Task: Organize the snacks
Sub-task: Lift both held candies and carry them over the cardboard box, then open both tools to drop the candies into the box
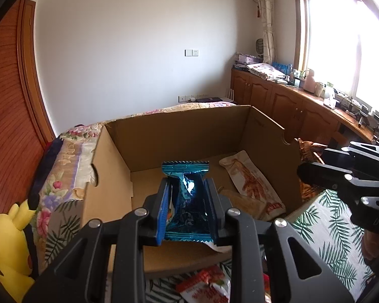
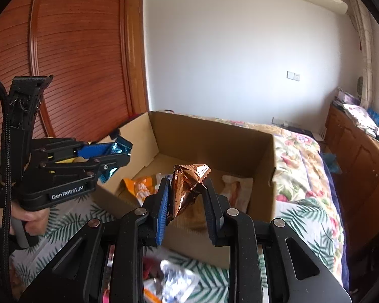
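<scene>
My left gripper's (image 1: 187,202) fingers cover the sides of the blue packet (image 1: 189,194), so I can't read its print. The red packet (image 1: 204,287) is cut off by the bottom edge. Packets (image 2: 174,282) under my right gripper (image 2: 187,202) are blurred beyond telling. The box floor (image 2: 189,224) behind the copper wrapper (image 2: 187,189) is hidden.

The left hand-held gripper (image 1: 188,197) was matte black, built of angular linkage arms with triangular cut-outs and round silver screw heads at the pivots. Its fingers (image 1: 162,209) carried ribbed blue pads. The right hand-held gripper (image 2: 187,199) had the same black frame, silver screws and a blue pad on one finger. Seen from the right wrist view, the left unit bore white "GenRobot.AI" lettering on its side, a grey handle wrapped by a hand (image 2: 29,221), and a braided black cable running up past its upright black mount.
</scene>
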